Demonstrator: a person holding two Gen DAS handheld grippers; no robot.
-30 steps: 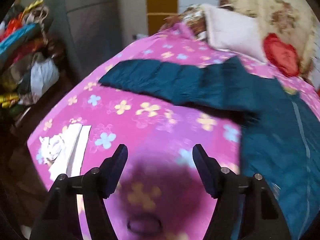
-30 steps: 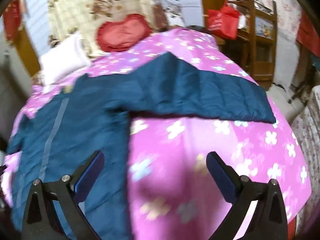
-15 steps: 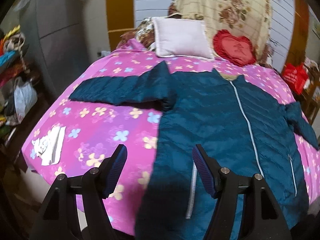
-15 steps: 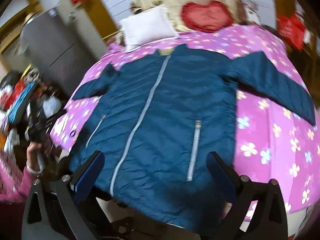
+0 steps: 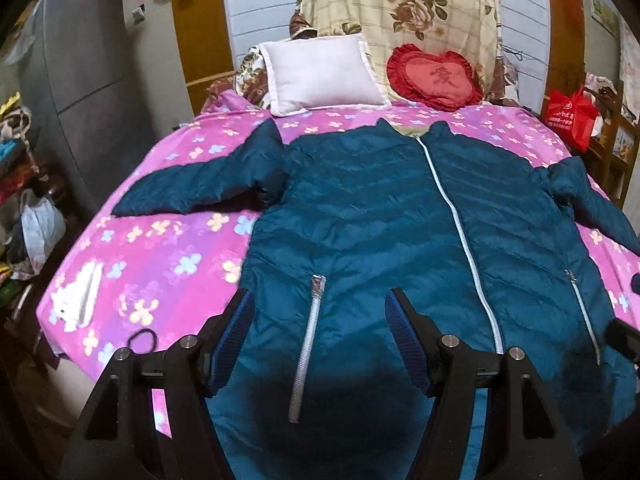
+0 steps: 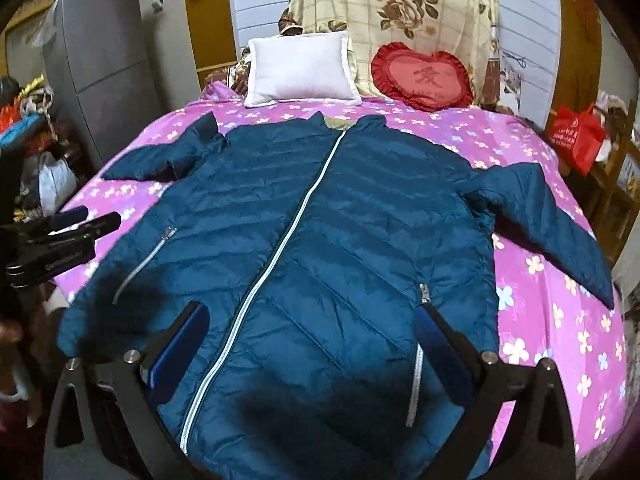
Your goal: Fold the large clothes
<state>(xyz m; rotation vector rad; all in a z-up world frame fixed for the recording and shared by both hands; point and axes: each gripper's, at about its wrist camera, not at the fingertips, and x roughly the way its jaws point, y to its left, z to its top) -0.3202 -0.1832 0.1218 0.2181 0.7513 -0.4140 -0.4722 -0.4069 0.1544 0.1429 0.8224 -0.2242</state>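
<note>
A large dark teal puffer jacket [image 5: 380, 216] lies flat, front up and zipped, on a bed with a pink flowered sheet [image 5: 160, 248]. It also shows in the right wrist view [image 6: 320, 232]. Both sleeves are spread out to the sides. My left gripper [image 5: 320, 308] is open and empty above the jacket's lower left part, near a pocket zip. My right gripper [image 6: 312, 324] is open and empty above the jacket's hem, between the main zip and the right pocket zip. The left gripper's fingertips [image 6: 96, 222] show at the left edge of the right wrist view.
A white pillow [image 5: 320, 74] and a red heart cushion [image 5: 436, 76] lie at the bed's head. A white folded item [image 5: 78, 300] and a black hair tie [image 5: 142, 338] lie on the sheet's near left. A grey fridge [image 5: 88, 80] and clutter stand left; a red bag [image 5: 572, 114] right.
Both grippers have drawn back and up from the bed and turned toward its middle, so the whole jacket is now in view. Both stay open and empty.
</note>
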